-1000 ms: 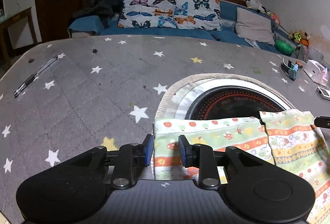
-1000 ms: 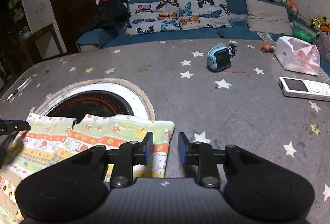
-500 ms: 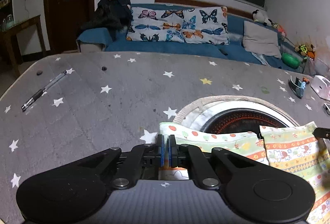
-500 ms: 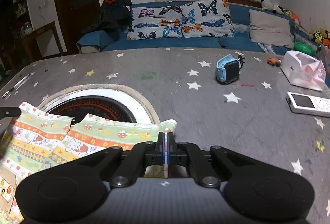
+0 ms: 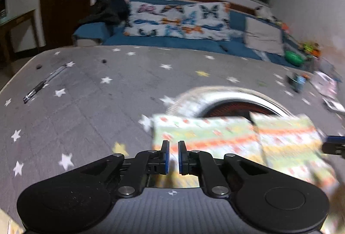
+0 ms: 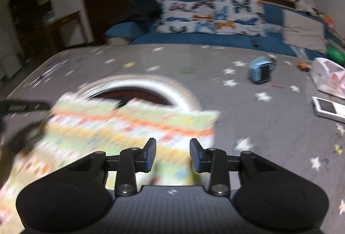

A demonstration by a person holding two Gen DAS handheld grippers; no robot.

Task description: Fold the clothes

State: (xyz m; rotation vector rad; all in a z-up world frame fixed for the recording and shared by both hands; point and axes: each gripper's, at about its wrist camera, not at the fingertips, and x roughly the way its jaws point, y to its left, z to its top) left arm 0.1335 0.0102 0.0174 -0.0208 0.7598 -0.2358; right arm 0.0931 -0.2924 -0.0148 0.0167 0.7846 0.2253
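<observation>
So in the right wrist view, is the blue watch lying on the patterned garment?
No, the blue watch sits on the bare grey star-print cover, well apart from the patterned garment.

garment [image 5: 226, 137]: soft printed cloth, matt, lower right of the frame
bench cover [image 5: 86, 104]: grey star-print cloth, matt, faintly quilted
left gripper [image 5: 173, 157]: matt black plastic, blue pads, bright metal screws
pen [image 5: 45, 83]: clear glossy plastic, upper left
pillow [image 5: 179, 20]: butterfly-print cloth
</observation>
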